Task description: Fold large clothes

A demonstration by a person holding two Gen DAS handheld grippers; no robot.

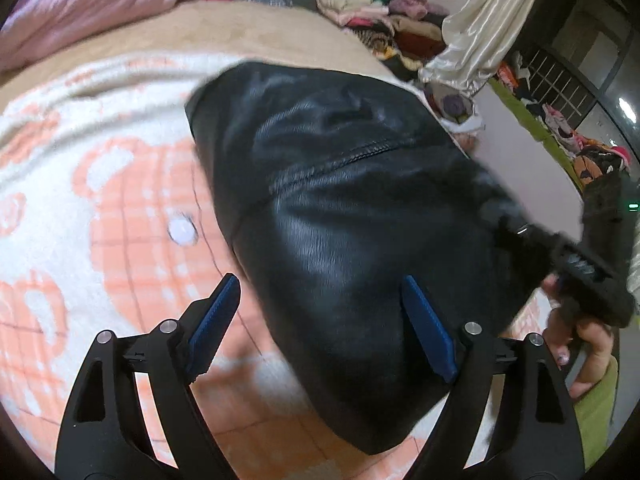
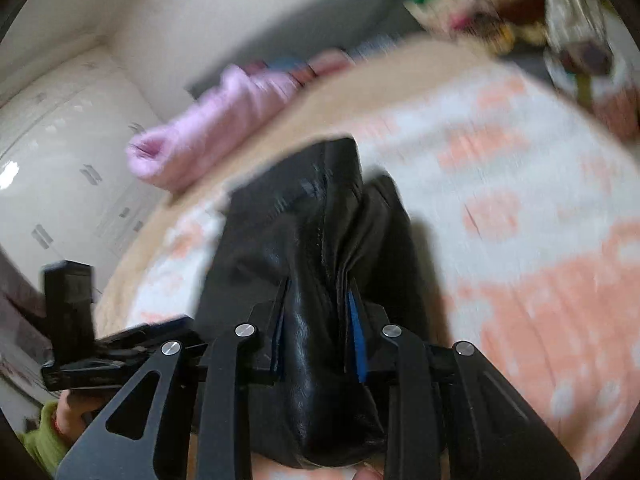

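Black leather, glossy and stiff-looking, makes up the jacket (image 1: 340, 208); it lies bunched on the blanket (image 1: 100, 200), a fleecy white spread with a peach bear pattern covering the bed, and one stitched seam runs across its upper face; in the right wrist view the same jacket (image 2: 312, 264) is gathered into a thick ridge that runs straight into the right gripper (image 2: 318, 332), whose blue-padded jaws pinch a fold of several layers between them; the left gripper (image 1: 320, 320) has its jaws spread wide, one pad over the blanket and the other over the near edge of the leather, gripping nothing.

Judging from this, the fold is only partly made, and the risks lie in the material; slick leather could slide out of the pinch if the right side lifts or pulls sharply, and because the bundle is thick the outer layers may hold while the inner ones slip free; with the left jaws unengaged, the loose near end could sag or spring open, undoing the crease; the strong blur in the right view hints at quick motion, which would make a slip likelier.

No proper container shows in either view; beyond the bed a heap of mixed clothes (image 1: 368, 12) sits by a pale curtain (image 1: 480, 20), a pink quilt (image 1: 80, 4) lies rolled at the head end, and white wardrobe doors (image 2: 60, 160) stand shut, contents unseen.
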